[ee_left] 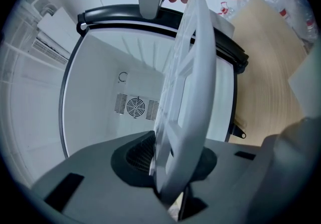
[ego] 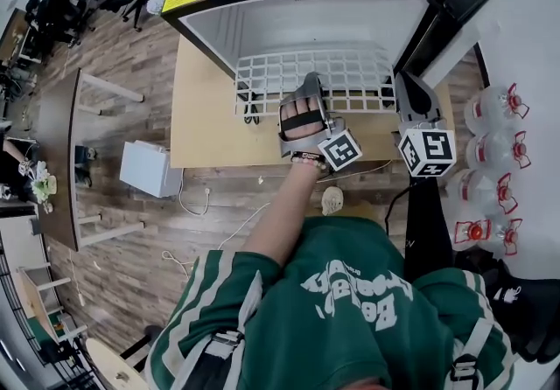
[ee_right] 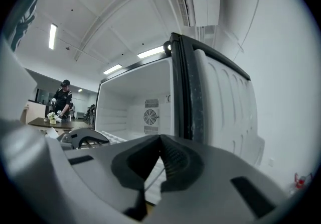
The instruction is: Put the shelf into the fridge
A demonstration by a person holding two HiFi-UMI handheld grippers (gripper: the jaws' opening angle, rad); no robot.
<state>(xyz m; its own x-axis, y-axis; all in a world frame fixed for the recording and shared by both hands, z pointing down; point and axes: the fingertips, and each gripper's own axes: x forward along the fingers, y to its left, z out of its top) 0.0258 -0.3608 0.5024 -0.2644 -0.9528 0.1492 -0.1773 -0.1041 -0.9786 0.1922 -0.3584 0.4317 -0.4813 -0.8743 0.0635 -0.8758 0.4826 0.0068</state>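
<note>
— What is the left claw (ee_left: pixel 173 165) doing?

— It is grasping the shelf (ego: pixel 350 73). The white shelf is sitting right between its jaws, at the near edge.

— And the right claw (ee_right: pixel 159 160)?

— It is clenching on a thin bit of the shelf, over on the right side.

— Where is the shelf?

— It is hanging flat above the table (ego: pixel 206 117), at the open front of the fridge (ego: pixel 306 21). Its far edge is poking just inside.

— What is showing farther back?

— A round fan (ee_left: pixel 135 106) is sitting on the fridge's back wall. The door (ego: pixel 464 3) is standing open on the right.
</note>
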